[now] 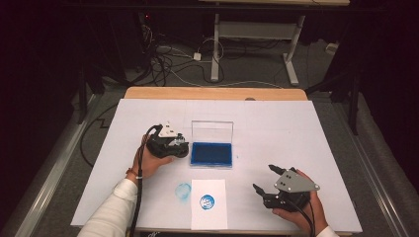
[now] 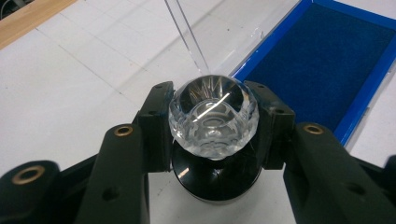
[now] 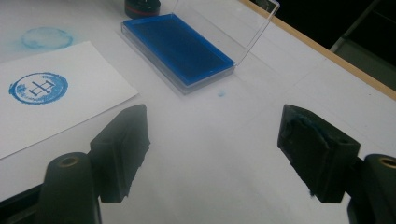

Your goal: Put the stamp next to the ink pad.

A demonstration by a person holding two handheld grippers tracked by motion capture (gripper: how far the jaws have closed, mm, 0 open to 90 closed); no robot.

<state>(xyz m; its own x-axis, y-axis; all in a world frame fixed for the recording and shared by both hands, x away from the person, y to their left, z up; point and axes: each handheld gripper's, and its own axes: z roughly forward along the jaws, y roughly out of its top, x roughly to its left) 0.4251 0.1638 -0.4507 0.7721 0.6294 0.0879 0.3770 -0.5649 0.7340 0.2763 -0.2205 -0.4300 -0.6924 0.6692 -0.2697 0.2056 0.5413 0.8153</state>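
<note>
Your left tool is gripping the clear-knobbed stamp, holding it just left of the ink pad case, whose lid is standing open over its blue pad. Your right tool is resting open on the tabletop, near right, jaws pointing left toward the stamped paper.

Round stamp with a clear faceted knob on a glossy black base, standing upright, clamped at the knob, just beside the left edge of the ink pad. Shallow blue tray of dark blue felt in a clear case, lid open and upright at the far side.
</note>
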